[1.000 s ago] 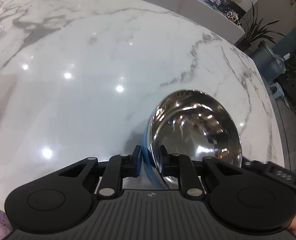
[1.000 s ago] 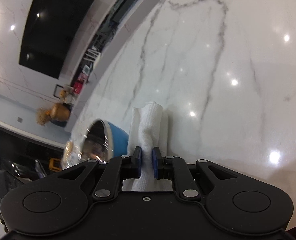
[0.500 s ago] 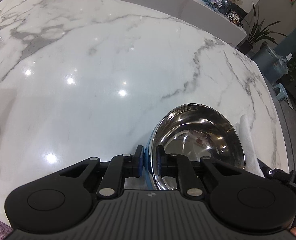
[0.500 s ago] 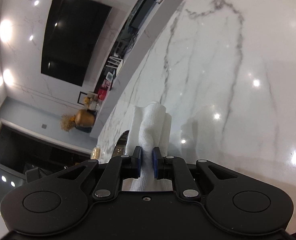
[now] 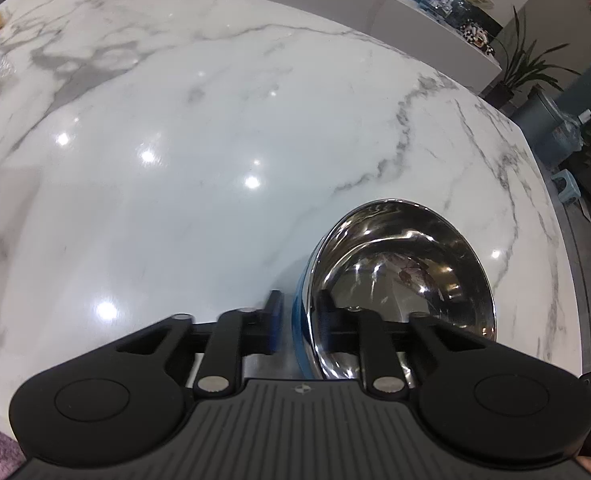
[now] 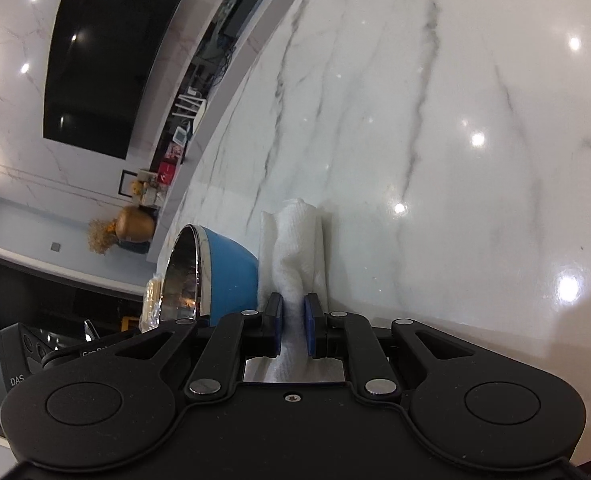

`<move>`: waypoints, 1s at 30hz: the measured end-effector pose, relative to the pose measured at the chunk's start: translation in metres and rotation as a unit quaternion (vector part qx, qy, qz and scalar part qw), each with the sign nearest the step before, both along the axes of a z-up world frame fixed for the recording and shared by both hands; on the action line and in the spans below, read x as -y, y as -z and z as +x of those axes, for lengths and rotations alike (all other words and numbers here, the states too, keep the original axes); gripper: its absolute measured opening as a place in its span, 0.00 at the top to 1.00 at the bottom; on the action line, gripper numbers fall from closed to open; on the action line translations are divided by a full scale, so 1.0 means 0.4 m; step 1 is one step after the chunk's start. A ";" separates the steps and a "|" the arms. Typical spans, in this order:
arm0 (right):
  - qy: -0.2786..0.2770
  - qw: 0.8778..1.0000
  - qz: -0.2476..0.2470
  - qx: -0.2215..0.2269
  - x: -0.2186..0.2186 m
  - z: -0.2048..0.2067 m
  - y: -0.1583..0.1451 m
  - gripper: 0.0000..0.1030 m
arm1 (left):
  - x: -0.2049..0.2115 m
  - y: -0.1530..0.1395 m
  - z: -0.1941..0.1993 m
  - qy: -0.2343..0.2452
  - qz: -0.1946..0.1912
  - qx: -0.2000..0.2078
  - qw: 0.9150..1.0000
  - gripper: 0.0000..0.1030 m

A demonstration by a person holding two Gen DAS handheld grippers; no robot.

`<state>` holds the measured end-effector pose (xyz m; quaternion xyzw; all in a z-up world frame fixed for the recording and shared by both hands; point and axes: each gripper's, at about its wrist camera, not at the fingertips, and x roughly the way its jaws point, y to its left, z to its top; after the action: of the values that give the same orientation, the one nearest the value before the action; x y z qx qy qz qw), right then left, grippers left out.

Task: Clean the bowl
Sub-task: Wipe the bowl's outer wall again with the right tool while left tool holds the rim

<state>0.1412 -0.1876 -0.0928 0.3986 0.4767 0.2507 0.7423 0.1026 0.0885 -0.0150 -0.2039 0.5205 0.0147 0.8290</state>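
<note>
The right gripper (image 6: 293,316) has its two blue pads pressed on a white folded cloth (image 6: 297,248), which stands out forward between them. Just to the left of the cloth is the bowl (image 6: 215,276), blue outside and shiny metal inside, tilted so that its opening faces left. Under both lies the white marble table (image 6: 455,140) with grey veins. At far left, a dark screen (image 6: 103,60) hangs on the wall.
</note>
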 end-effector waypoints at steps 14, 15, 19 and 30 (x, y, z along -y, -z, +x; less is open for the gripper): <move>0.006 1.000 -0.009 0.005 0.020 -0.012 -0.026 0.90 | 0.011 -0.007 -0.034 0.032 -0.009 -0.008 0.999 0.81; 0.010 1.000 -0.007 0.008 0.026 -0.011 -0.033 0.90 | 0.011 -0.007 -0.032 0.032 -0.007 -0.006 0.999 0.82; 0.022 0.999 0.010 0.030 0.070 -0.017 -0.067 0.90 | 0.006 -0.009 -0.015 0.032 0.001 0.000 1.000 0.87; -0.008 0.998 0.025 0.053 0.063 -0.024 -0.094 0.90 | 0.012 -0.009 0.014 0.030 0.011 0.003 0.999 0.88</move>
<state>0.1318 -0.2127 -0.0552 0.3994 0.4335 0.2897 0.7541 0.1082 0.0838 -0.0115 -0.1792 0.5239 -0.0047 0.8327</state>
